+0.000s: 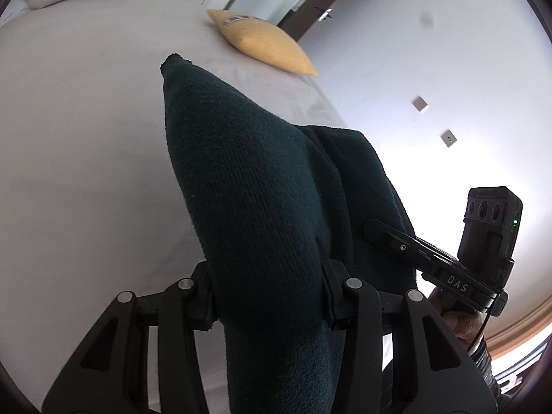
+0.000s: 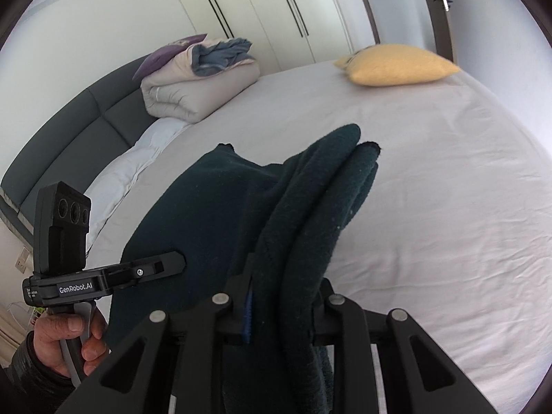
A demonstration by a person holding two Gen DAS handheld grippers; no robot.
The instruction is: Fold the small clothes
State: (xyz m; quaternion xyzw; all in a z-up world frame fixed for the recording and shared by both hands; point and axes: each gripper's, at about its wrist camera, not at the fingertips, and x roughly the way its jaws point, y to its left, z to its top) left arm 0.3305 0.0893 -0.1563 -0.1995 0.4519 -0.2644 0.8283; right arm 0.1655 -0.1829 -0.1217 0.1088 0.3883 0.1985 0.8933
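The jaws of both grippers are clamped on the same dark green knitted garment (image 1: 248,186), which is lifted clear of the bed's pale sheet (image 1: 76,145) and hangs between the two tools. In the left wrist view the left gripper (image 1: 269,293) pinches a thick bunched fold of the knit; the cloth fills the gap between its black fingers (image 1: 203,296) and rises ahead of the lens to a blunt tip. To the right in that view the right gripper (image 1: 376,231) reaches into the same cloth from the side, with a hand (image 1: 459,321) on its handle below. In the right wrist view the right gripper (image 2: 279,314) bites several rolled layers of the garment, which stick out past the fingers and droop over them, while the left gripper (image 2: 172,262) comes in from the left with its tip against a flatter spread of the fabric, a hand (image 2: 69,341) in a dark sleeve (image 2: 27,372) gripping its handle. Farther back on the bed a yellow cushion (image 2: 396,63) lies near the far edge, well apart from the garment. A folded duvet (image 2: 196,82) with a purple pillow (image 2: 169,55) sits against the grey padded headboard (image 2: 69,131), and cream wardrobe doors (image 2: 258,7) stand behind.
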